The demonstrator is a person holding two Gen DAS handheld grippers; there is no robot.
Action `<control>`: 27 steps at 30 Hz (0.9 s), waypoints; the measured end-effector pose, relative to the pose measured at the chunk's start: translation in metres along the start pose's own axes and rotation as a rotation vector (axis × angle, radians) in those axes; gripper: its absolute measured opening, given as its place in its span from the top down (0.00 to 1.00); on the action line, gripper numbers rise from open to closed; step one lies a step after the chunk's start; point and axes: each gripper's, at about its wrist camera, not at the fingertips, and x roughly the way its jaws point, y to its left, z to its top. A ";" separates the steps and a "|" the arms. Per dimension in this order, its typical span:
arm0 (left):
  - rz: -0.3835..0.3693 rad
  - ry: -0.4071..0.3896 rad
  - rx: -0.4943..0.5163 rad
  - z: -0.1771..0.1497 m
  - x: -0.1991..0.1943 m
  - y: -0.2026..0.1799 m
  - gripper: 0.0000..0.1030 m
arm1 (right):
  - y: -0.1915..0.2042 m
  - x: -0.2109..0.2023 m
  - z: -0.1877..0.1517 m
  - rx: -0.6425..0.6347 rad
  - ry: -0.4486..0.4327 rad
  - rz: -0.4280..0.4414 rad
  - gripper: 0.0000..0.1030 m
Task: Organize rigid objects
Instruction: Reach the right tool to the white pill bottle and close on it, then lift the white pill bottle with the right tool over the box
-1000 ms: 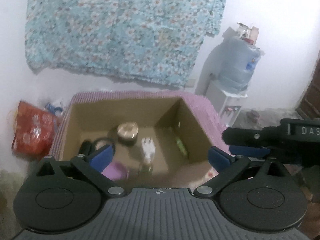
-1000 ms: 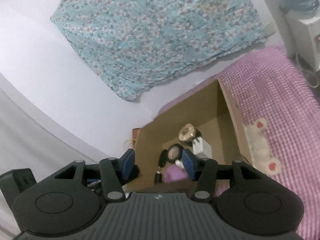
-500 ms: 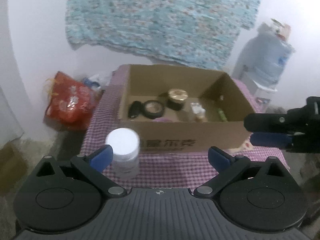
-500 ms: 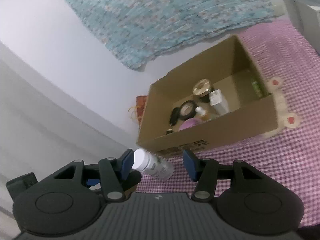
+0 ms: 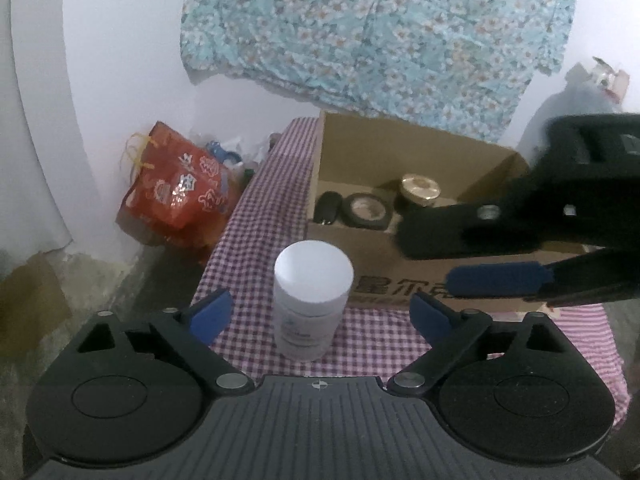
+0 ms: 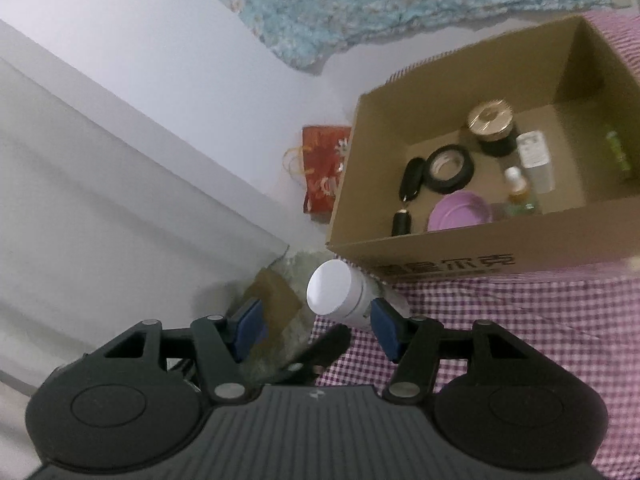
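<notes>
On the checked tabletop (image 5: 256, 216), far left: red bag (image 5: 176, 188) on the floor beside it. White-lidded jar (image 5: 312, 300) stands upright between the left claw (image 5: 322, 314) tips, spread wide, no contact. Cardboard box (image 5: 420, 272) just behind (tape roll, gold-lid jar inside). Right claw (image 6: 316, 326) also spread, empty.

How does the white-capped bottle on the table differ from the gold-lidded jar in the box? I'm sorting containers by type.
The white-capped bottle stands outside the cardboard box on the checked cloth; the gold-lidded jar sits inside it. The bottle is tall, with a plain white cap and pale body; the jar is squat, with a shiny gold lid on a dark body. The bottle stands between the left gripper fingers; no gripper is near the jar. Both are upright, round and capped.
</notes>
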 end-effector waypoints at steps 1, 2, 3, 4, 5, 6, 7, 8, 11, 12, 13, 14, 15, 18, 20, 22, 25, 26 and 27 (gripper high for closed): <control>-0.001 0.005 -0.005 0.000 0.003 0.002 0.10 | 0.000 0.008 0.002 0.000 0.012 -0.008 0.40; -0.004 0.007 -0.009 -0.001 0.005 0.004 0.14 | 0.001 0.015 0.003 0.000 0.022 -0.014 0.40; -0.006 0.008 -0.012 0.000 0.008 0.005 0.16 | 0.001 0.020 0.004 0.002 0.030 -0.018 0.40; -0.007 0.012 -0.015 0.000 0.011 0.007 0.20 | 0.001 0.027 0.005 0.005 0.041 -0.022 0.40; -0.009 0.022 -0.017 0.001 0.016 0.009 0.21 | -0.001 0.031 0.006 0.007 0.048 -0.024 0.40; -0.011 0.027 -0.020 0.000 0.018 0.010 0.23 | -0.001 0.036 0.008 0.011 0.053 -0.026 0.40; -0.014 0.033 -0.025 -0.001 0.021 0.011 0.26 | -0.002 0.040 0.009 0.015 0.058 -0.031 0.40; -0.019 0.039 -0.031 -0.001 0.024 0.013 0.27 | -0.003 0.044 0.010 0.020 0.062 -0.038 0.40; -0.035 0.052 -0.041 -0.001 0.030 0.016 0.29 | -0.006 0.052 0.013 0.027 0.070 -0.042 0.42; -0.038 0.054 -0.042 -0.001 0.032 0.016 0.30 | -0.006 0.054 0.013 0.027 0.074 -0.043 0.42; -0.040 0.058 -0.043 -0.001 0.033 0.016 0.33 | -0.006 0.056 0.014 0.025 0.076 -0.046 0.43; -0.042 0.063 -0.044 -0.001 0.035 0.016 0.36 | -0.007 0.058 0.014 0.023 0.079 -0.050 0.44; -0.044 0.066 -0.046 0.000 0.036 0.016 0.37 | -0.007 0.060 0.015 0.023 0.082 -0.052 0.45; -0.050 0.072 -0.048 0.000 0.038 0.016 0.41 | -0.010 0.063 0.015 0.030 0.085 -0.051 0.48; -0.050 0.073 -0.040 0.000 0.040 0.016 0.43 | -0.012 0.066 0.016 0.034 0.087 -0.050 0.49; -0.050 0.075 -0.034 0.000 0.041 0.016 0.44 | -0.013 0.066 0.016 0.035 0.090 -0.049 0.50; -0.043 0.074 -0.027 0.000 0.042 0.014 0.46 | -0.015 0.068 0.017 0.036 0.092 -0.047 0.51; -0.041 0.073 -0.024 -0.001 0.042 0.014 0.46 | -0.015 0.068 0.017 0.036 0.093 -0.045 0.51; -0.038 0.072 -0.020 -0.001 0.042 0.013 0.46 | -0.015 0.069 0.017 0.035 0.092 -0.045 0.52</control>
